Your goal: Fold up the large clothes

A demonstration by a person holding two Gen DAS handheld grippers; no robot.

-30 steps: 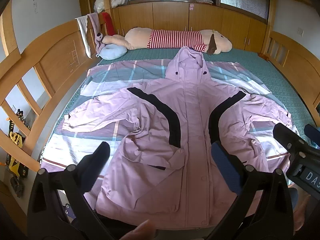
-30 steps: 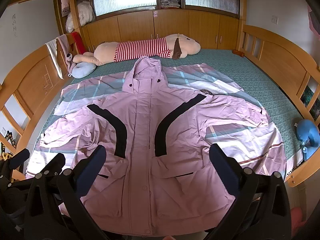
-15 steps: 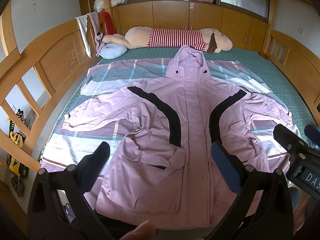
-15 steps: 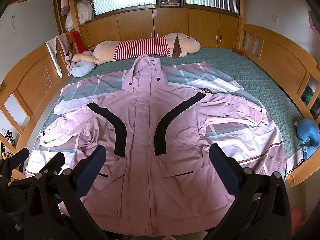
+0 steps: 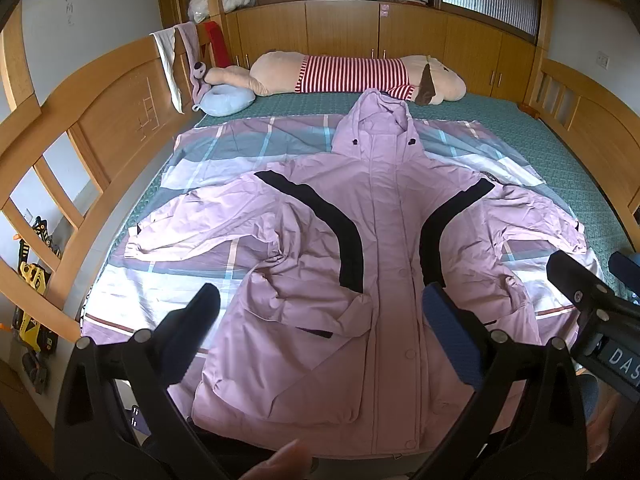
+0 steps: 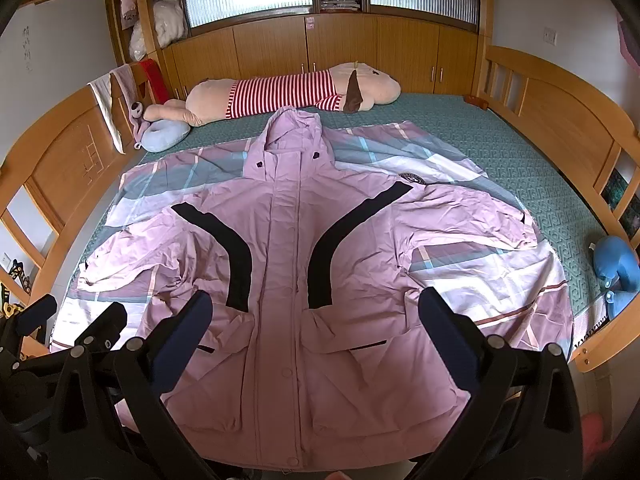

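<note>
A large pink hooded jacket [image 5: 384,248] with two black curved stripes lies face up on the bed, sleeves spread to both sides, hood toward the far end. It also fills the right wrist view [image 6: 288,264]. My left gripper [image 5: 320,312] is open and empty, held above the jacket's lower left part near the hem. My right gripper [image 6: 314,312] is open and empty above the jacket's lower middle. The right gripper's body shows at the right edge of the left wrist view [image 5: 592,304].
A plaid sheet [image 6: 472,184] lies under the jacket on a green mattress [image 6: 520,148]. A long striped plush toy [image 6: 292,92] and a blue pillow [image 6: 166,136] lie at the far end. Wooden bed rails [image 6: 560,120] run along both sides. A blue plush [image 6: 614,264] sits at right.
Both views have drifted very slightly; the jacket lies the same and both grippers stay open.
</note>
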